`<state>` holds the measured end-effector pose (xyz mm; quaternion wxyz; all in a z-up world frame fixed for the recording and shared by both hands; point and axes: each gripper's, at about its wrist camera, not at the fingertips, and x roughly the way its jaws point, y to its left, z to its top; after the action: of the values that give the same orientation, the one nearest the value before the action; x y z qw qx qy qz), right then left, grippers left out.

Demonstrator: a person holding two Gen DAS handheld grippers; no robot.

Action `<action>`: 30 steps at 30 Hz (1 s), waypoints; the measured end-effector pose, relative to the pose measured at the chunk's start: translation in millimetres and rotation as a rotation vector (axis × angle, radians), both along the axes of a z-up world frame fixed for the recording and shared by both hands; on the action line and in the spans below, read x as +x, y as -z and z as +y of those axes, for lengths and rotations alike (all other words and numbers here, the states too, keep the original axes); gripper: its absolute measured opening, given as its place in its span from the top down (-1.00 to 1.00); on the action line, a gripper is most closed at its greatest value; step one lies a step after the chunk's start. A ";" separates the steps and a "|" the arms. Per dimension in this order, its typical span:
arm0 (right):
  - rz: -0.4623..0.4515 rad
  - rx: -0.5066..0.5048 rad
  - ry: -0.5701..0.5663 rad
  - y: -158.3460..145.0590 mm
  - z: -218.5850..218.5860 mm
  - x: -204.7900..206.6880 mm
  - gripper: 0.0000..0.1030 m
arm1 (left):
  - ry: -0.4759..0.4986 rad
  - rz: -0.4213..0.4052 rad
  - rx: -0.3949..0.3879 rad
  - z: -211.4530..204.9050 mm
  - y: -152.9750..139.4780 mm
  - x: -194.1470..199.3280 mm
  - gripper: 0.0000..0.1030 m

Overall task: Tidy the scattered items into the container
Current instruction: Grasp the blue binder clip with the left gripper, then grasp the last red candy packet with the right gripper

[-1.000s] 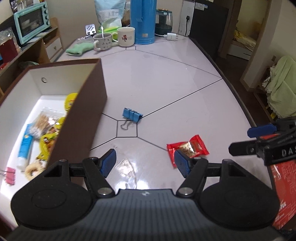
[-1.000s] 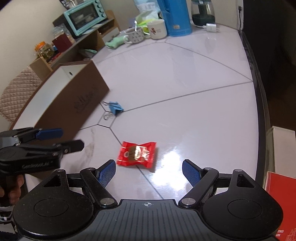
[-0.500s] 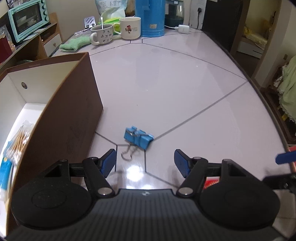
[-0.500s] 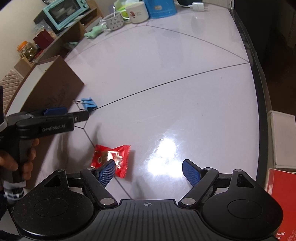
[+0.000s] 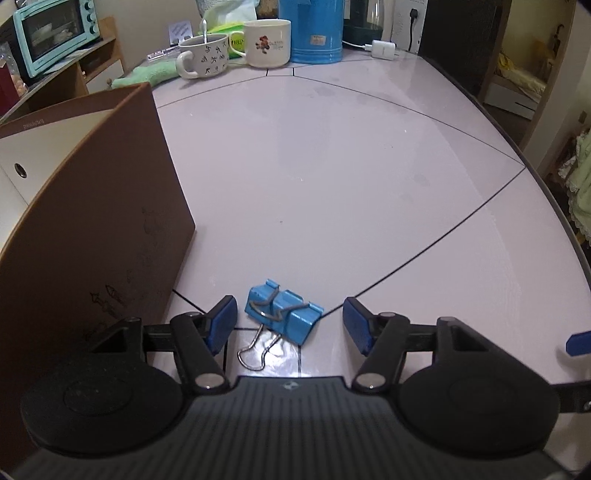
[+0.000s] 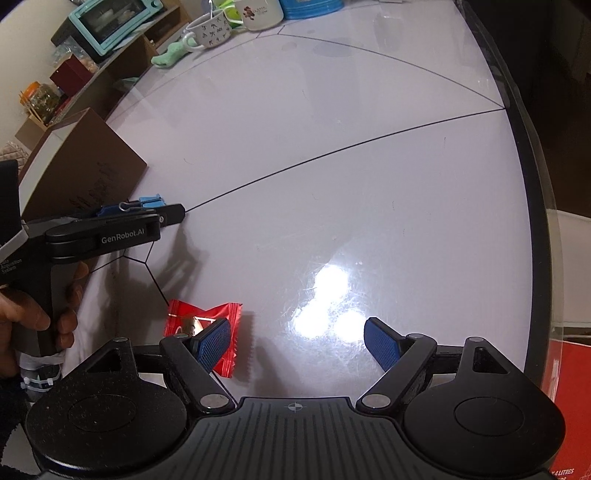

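Observation:
A blue binder clip (image 5: 282, 315) with wire handles lies on the white table, right between the open fingers of my left gripper (image 5: 288, 325). In the right wrist view the same clip (image 6: 149, 202) sits just past the left gripper's tip. A red candy wrapper (image 6: 218, 314) lies flat, partly under the left finger of my open right gripper (image 6: 297, 343), which holds nothing. The brown box (image 5: 92, 236) with white inside stands to the left of the clip; its contents are hidden from here.
Two mugs (image 5: 236, 48), a blue jug (image 5: 314, 29) and a green cloth (image 5: 147, 75) stand at the table's far end. A mint toaster oven (image 5: 51, 35) sits on a shelf at left. The table's dark edge (image 6: 532, 177) curves along the right. A hand (image 6: 33, 314) holds the left gripper.
My left gripper moved forward and down until its fingers flank the blue clip; the box interior left its view. My right gripper dropped closer to the red candy wrapper.

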<state>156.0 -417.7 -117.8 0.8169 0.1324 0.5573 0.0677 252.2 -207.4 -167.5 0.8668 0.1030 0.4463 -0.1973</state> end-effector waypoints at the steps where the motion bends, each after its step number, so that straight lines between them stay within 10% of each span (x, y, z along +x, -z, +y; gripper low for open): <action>1: 0.001 0.000 -0.002 0.3 0.1 -0.1 -0.59 | 0.000 -0.004 -0.001 -0.5 0.2 0.3 -0.15; 5: 0.000 -0.005 -0.010 0.3 1.4 -0.6 -0.59 | 0.037 -0.017 0.001 -3.7 -1.3 -5.5 0.19; 30: -0.071 0.021 -0.162 4.6 40.7 -16.8 -0.59 | 0.039 0.017 0.044 34.5 -36.9 -68.5 0.20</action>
<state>139.1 -377.0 -122.4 0.8266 0.0932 0.5361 0.1440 183.7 -172.8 -130.6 0.8565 0.1289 0.4559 -0.2051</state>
